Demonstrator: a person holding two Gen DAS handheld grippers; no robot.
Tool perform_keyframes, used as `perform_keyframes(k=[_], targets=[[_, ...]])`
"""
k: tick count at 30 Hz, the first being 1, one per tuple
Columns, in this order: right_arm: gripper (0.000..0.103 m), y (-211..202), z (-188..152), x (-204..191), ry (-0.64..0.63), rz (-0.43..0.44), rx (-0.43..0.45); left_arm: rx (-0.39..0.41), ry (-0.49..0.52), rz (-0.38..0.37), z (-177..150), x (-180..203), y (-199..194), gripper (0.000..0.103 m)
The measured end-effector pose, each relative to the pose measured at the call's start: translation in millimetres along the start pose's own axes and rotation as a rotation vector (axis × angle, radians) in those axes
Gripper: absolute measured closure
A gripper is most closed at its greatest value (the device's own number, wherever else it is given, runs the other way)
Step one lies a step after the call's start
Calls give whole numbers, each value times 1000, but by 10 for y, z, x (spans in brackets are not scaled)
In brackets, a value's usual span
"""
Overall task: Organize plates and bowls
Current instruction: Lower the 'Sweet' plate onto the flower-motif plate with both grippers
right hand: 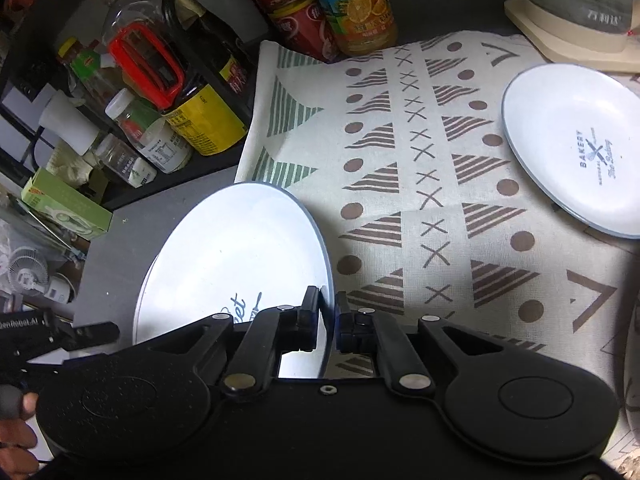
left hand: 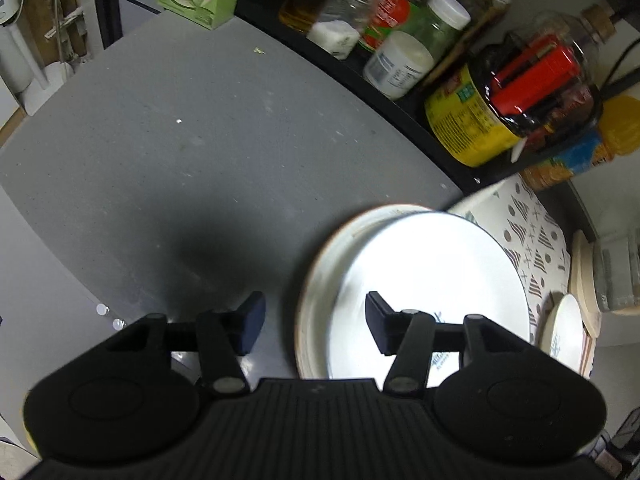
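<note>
Stacking step: grey counter (left hand: 168,152); patterned cloth (right hand: 420,168) beside it. Right tool (right hand: 329,320) pinches white plate (right hand: 240,252) by its rim, above cream-rimmed plate (left hand: 316,264) left of cloth. Left tool (left hand: 316,326) wide open, empty. Lower level, centre, then release.

The right tool (right hand: 329,312) is clamped on the near rim of a large white plate (right hand: 236,256) with blue script, its fingers (right hand: 310,314) pinching the edge from either side, and the plate tilts over the grey table (right hand: 120,236) at the edge of a patterned cloth (right hand: 420,184). A smaller white plate (right hand: 572,148) printed "BAKERY" lies flat on the cloth, well apart to the right. Jars and bottles (right hand: 176,120) crowd a black shelf to the left, and two drink containers (right hand: 332,4) stand at the cloth's far edge.
</note>
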State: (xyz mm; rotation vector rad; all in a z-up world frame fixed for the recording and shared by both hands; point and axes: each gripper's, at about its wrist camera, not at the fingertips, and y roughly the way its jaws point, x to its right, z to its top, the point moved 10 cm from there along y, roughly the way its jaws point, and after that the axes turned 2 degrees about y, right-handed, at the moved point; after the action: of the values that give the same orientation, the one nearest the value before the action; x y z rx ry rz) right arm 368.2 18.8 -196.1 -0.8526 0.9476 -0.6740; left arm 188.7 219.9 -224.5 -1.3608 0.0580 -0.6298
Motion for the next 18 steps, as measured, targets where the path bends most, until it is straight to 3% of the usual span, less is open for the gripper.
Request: perform_keyframes(k=[12, 18], targets=[[93, 59, -16, -32, -27, -22, -12, -36, 21, 23, -66, 11, 223, 49], [93, 129, -68, -66, -43, -30, -32, -17, 29, 37, -50, 16, 267, 50]])
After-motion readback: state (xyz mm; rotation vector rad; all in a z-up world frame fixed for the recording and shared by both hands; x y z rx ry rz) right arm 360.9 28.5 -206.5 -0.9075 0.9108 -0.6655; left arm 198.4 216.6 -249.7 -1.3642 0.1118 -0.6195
